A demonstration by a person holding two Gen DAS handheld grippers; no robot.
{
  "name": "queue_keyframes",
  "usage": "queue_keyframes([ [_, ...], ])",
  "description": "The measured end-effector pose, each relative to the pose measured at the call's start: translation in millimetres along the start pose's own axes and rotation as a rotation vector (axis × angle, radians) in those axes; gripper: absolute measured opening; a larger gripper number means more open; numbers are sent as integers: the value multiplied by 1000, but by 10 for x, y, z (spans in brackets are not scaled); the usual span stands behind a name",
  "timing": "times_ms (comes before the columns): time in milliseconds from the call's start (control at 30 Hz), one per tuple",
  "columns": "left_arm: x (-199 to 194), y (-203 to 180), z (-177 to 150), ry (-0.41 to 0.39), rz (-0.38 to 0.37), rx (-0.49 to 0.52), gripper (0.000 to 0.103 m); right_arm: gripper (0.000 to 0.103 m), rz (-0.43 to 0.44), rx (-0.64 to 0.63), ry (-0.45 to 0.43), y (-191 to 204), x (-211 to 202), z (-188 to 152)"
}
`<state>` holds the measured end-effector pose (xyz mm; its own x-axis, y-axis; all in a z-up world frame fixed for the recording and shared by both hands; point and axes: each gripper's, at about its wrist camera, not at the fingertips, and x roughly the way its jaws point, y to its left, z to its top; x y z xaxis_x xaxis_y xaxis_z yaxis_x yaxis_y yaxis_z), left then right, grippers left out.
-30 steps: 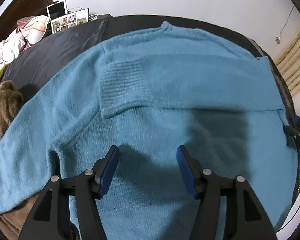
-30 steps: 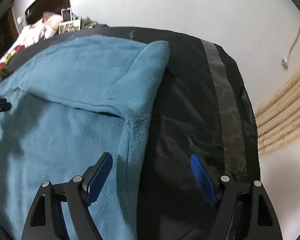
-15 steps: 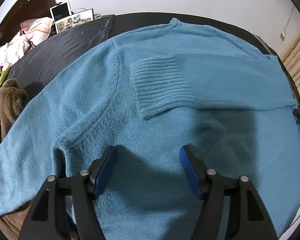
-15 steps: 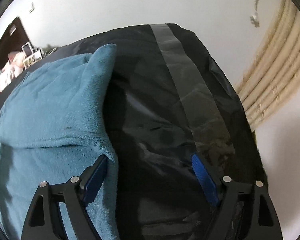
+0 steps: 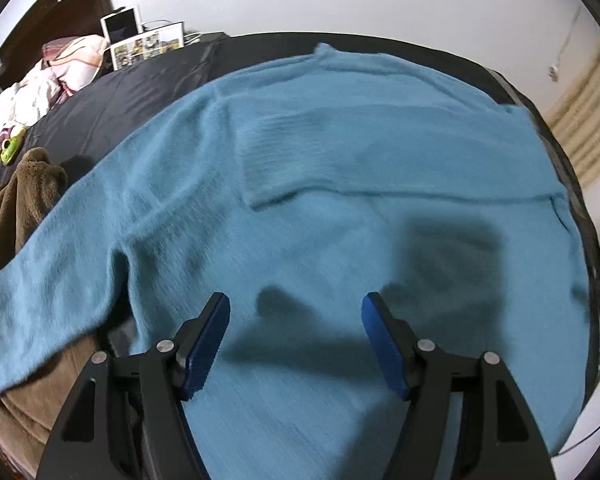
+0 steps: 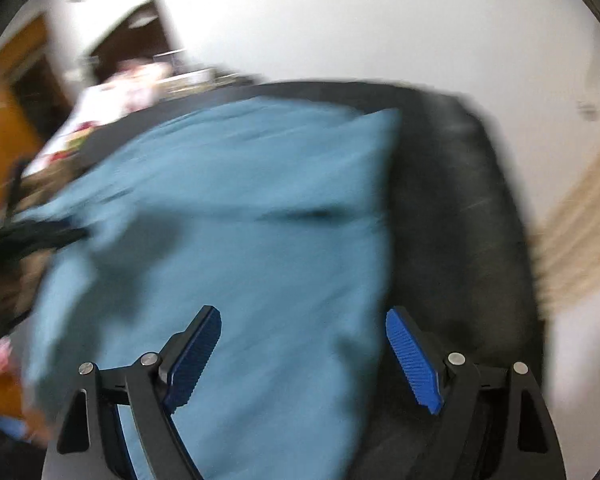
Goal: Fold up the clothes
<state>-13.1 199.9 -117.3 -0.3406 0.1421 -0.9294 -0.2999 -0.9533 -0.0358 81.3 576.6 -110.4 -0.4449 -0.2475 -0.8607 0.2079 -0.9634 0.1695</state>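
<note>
1. Left gripper [image 5: 296, 308] and right gripper [image 6: 303, 322]: jaws wide apart, holding nothing; both just widened.
2. Blue sweater [image 5: 340, 240] lies flat on the dark table [image 5: 140, 92], released. One sleeve already folded across the chest; other sleeve [image 5: 40, 292] comes next.
3. Long axis runs near-to-far, collar at the far edge.

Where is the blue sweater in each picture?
Left wrist view: the blue sweater fills the middle, one sleeve folded across its chest, the other trailing to the left edge.
Right wrist view: the blue sweater covers the left and middle, blurred.
Shared landmark: the black table cover under it.
</note>
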Motion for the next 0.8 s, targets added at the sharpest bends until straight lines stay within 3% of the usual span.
queue_keyframes([
  [100,-6,-73,-164,16,-13,-4,73,86,103,-31,73,178,90,-317],
  [200,33,-114,-311,36,-23,-25,73,86,115,-40,145,189,241,-577],
  [367,40,-131,-481,19,-10,-44,73,86,2,-163,139,243,260,-676],
  [467,-11,-93,-510,12,-9,-75,73,94,-64,-200,136,332,320,-706],
  [600,-211,137,-618,-14,-29,-184,73,101,-112,-209,126,381,358,-720],
  [800,-592,816,-858,-77,-22,-425,73,102,-124,-193,91,365,333,-721],
])
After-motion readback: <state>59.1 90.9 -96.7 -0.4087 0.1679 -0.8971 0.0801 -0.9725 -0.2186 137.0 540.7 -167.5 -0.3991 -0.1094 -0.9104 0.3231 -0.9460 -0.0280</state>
